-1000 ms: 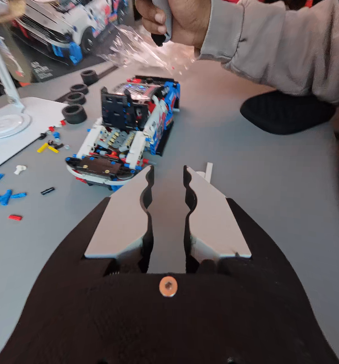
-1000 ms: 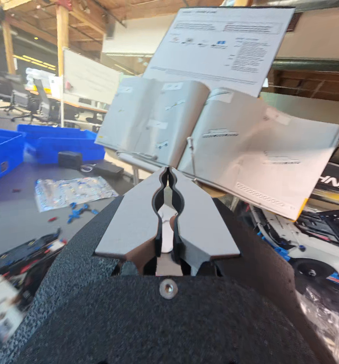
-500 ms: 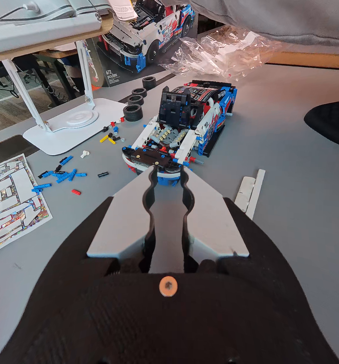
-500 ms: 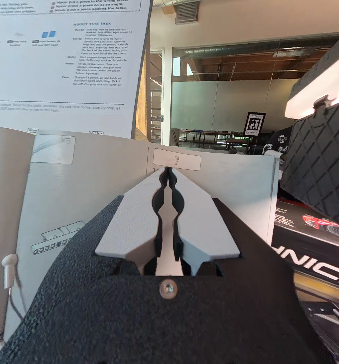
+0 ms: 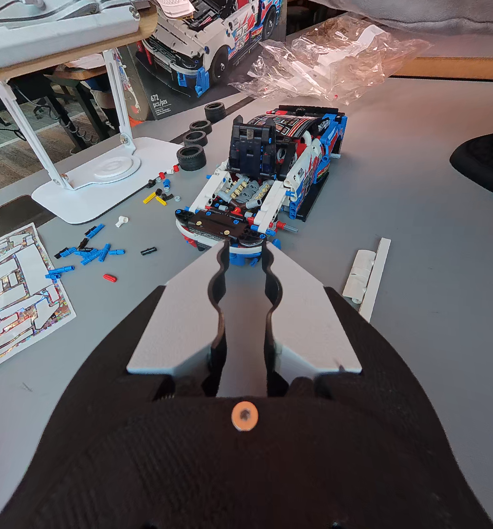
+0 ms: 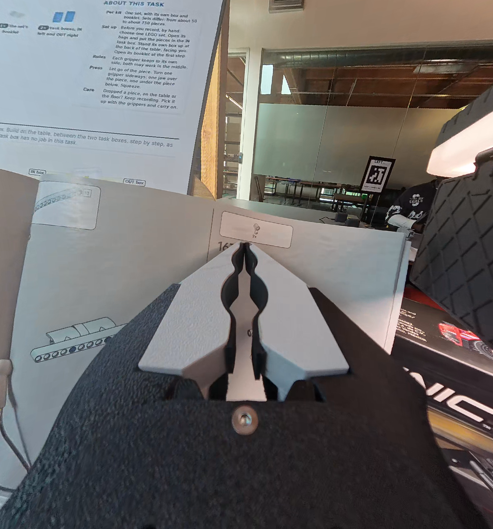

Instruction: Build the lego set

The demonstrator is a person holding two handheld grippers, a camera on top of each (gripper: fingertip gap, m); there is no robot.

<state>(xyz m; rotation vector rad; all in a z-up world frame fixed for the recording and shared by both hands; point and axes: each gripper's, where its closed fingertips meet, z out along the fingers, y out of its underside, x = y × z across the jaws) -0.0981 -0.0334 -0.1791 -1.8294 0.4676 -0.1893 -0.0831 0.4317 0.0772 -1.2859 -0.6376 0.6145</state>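
Observation:
The partly built white, blue and red lego car (image 5: pixel 262 183) stands on the grey table (image 5: pixel 411 257), hood raised, nose toward me. My left gripper (image 5: pixel 245 249) is open and empty, low over the table just in front of the car's front bumper. A white beam assembly (image 5: pixel 365 274) lies to its right. My right gripper (image 6: pixel 244 246) is shut, held up close to the right page of the open instruction booklet (image 6: pixel 119 272). Nothing shows between its tips.
Three black tyres (image 5: pixel 191 157) and loose blue, black, red and yellow pins (image 5: pixel 93 253) lie left of the car. A sticker sheet (image 5: pixel 13 297) lies at the left edge, beside the white booklet stand base (image 5: pixel 107 177). A clear bag (image 5: pixel 325 57) and the set box (image 5: pixel 211 51) are behind. There is about 55 cm between the tips of the two grippers.
My left gripper has drawn back from the car and now sees more of the table. My right gripper swung from a far view of the booklet to close against its right page, still shut.

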